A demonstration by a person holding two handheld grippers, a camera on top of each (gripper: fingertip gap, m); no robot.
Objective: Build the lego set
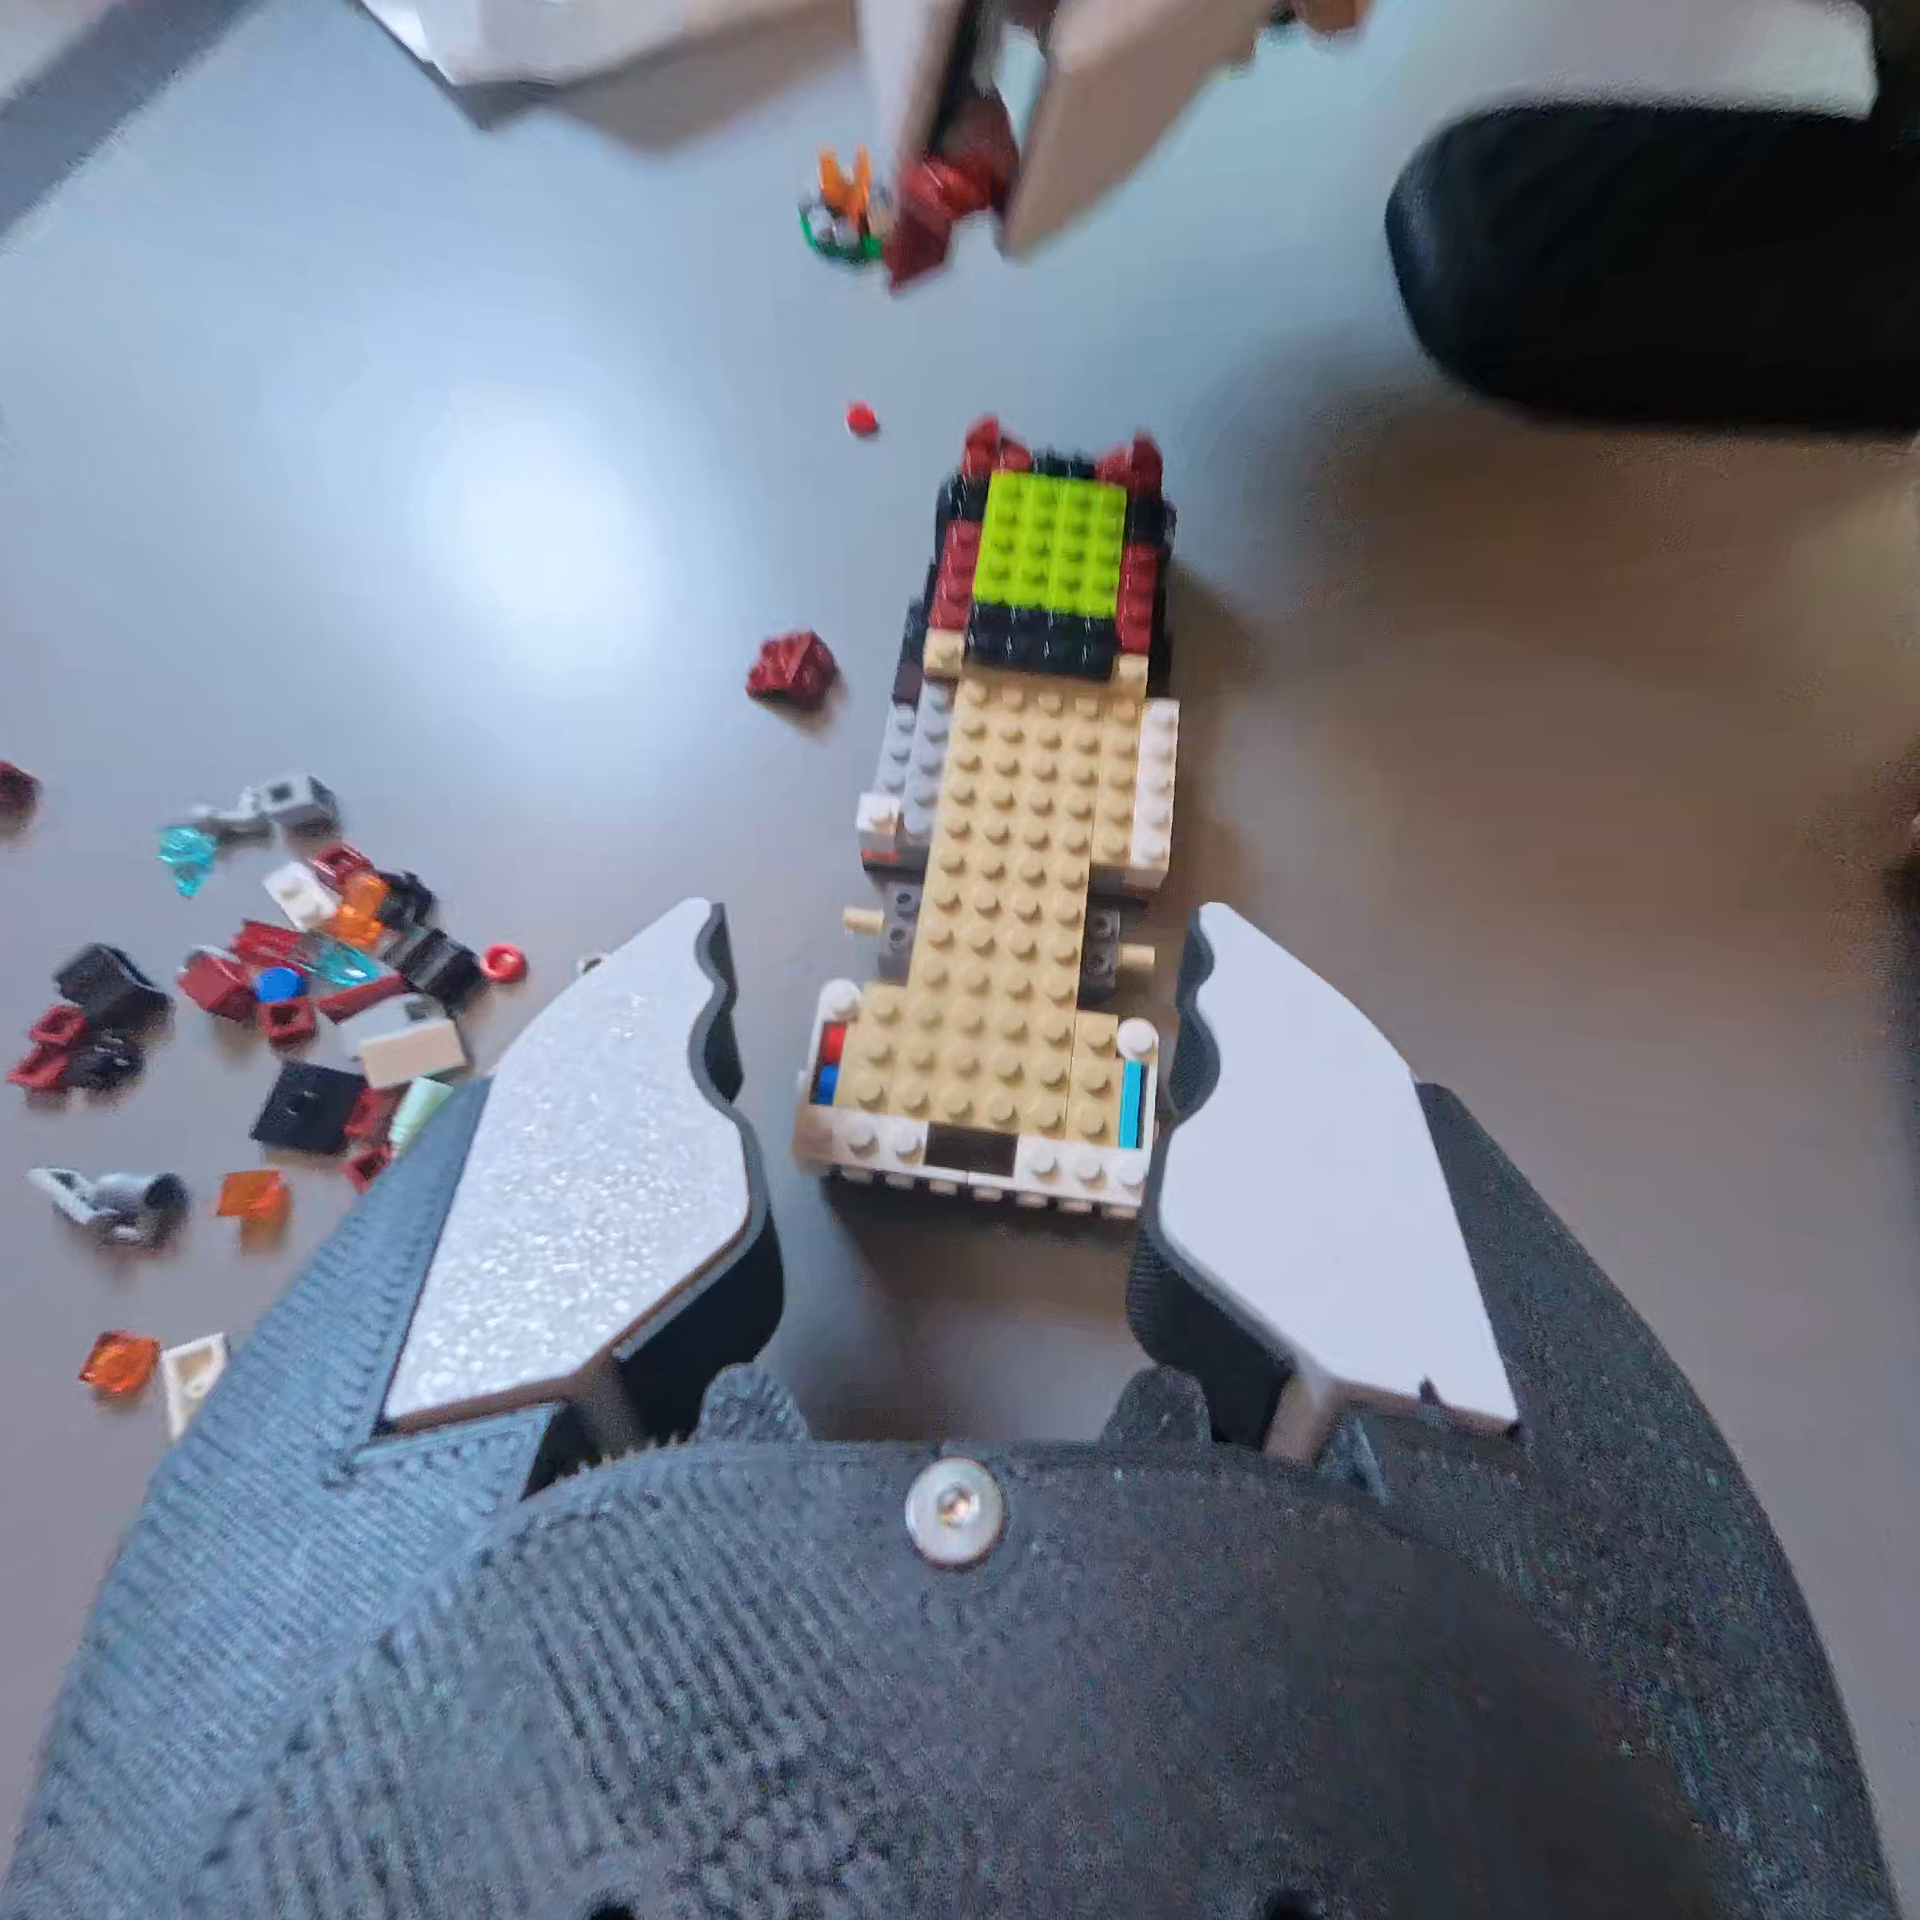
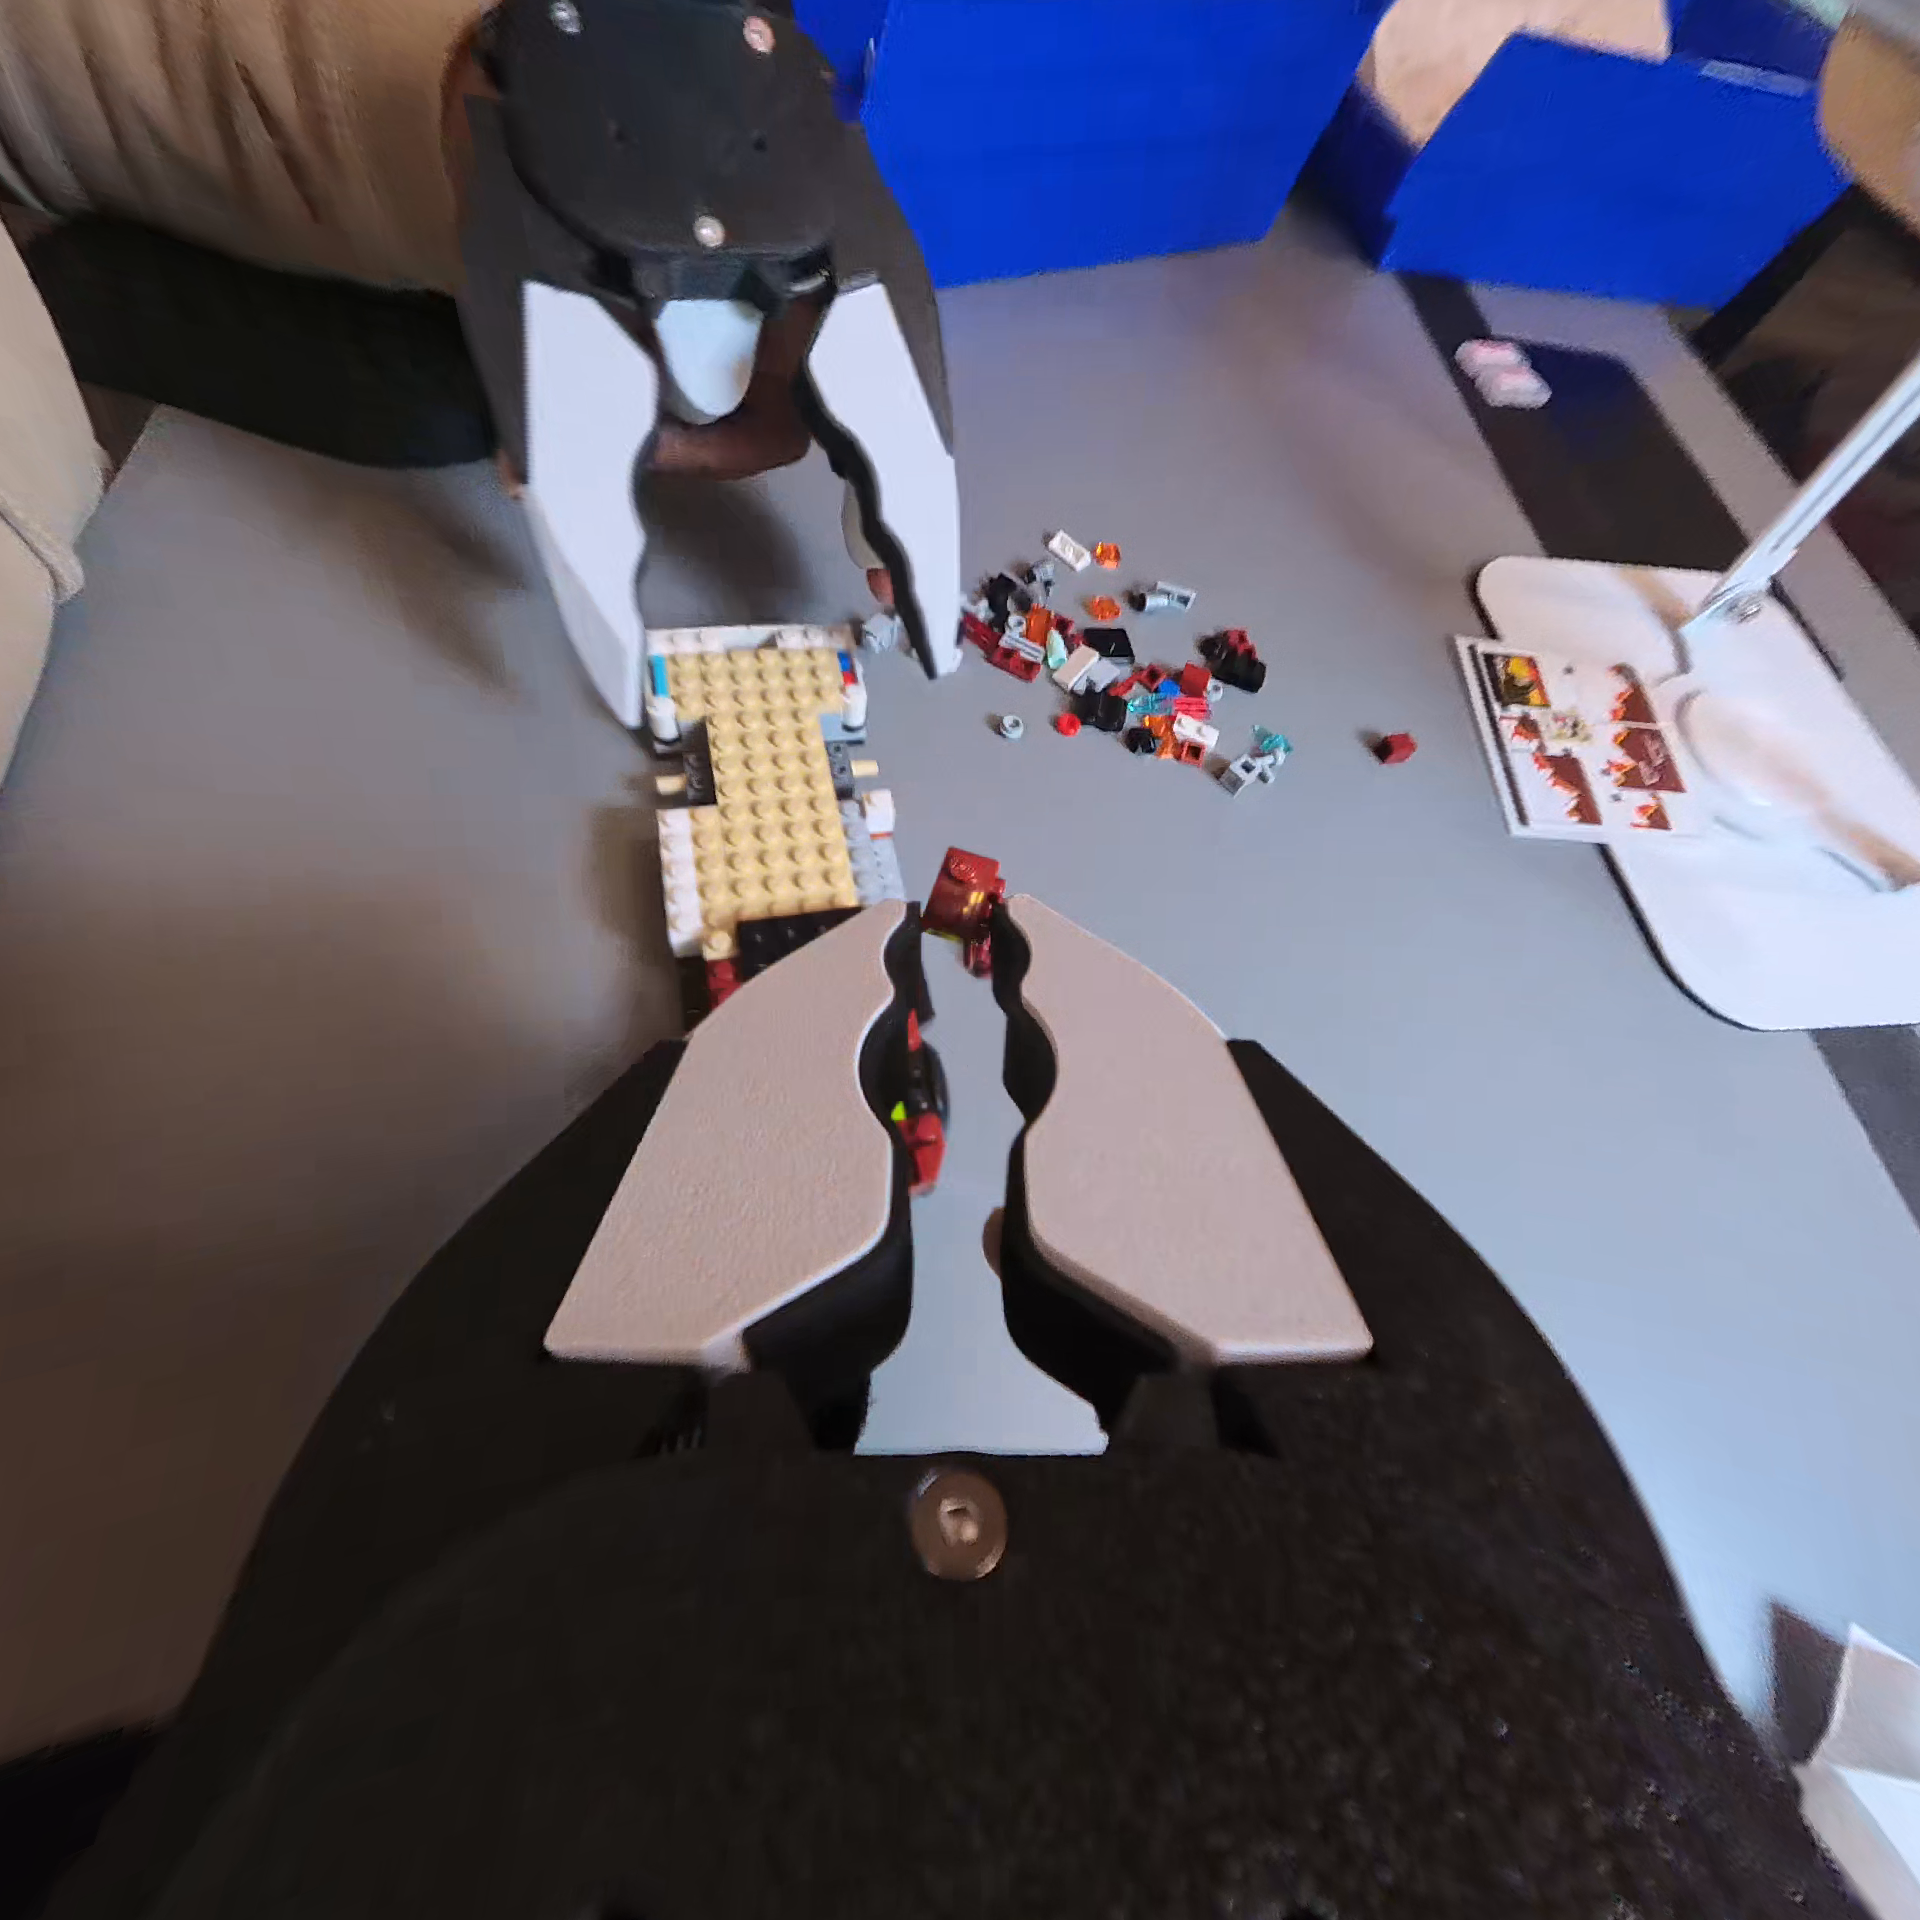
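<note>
Loose bricks (image 1: 260, 1039) lie scattered at nine o'clock of the left gripper (image 1: 961, 997), whose fingers stand spread on either side of the near end of the tan brick model (image 1: 1018, 894) without touching it. At twelve o'clock beyond the model, the right gripper (image 2: 956, 914) pinches a dark red brick piece (image 2: 966, 894) between its fingertips, above the grey table (image 2: 1351, 1039).

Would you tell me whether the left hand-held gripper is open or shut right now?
Open: the left hand-held gripper has its fingers spread wide on either side of the near end of the brick model, with visible gaps.

Glossy plastic bricks form the studded model (image 1: 1023, 904) – smooth matt grey table (image 1: 468, 499), rough-textured black gripper housing (image 1: 935, 1714).
</note>
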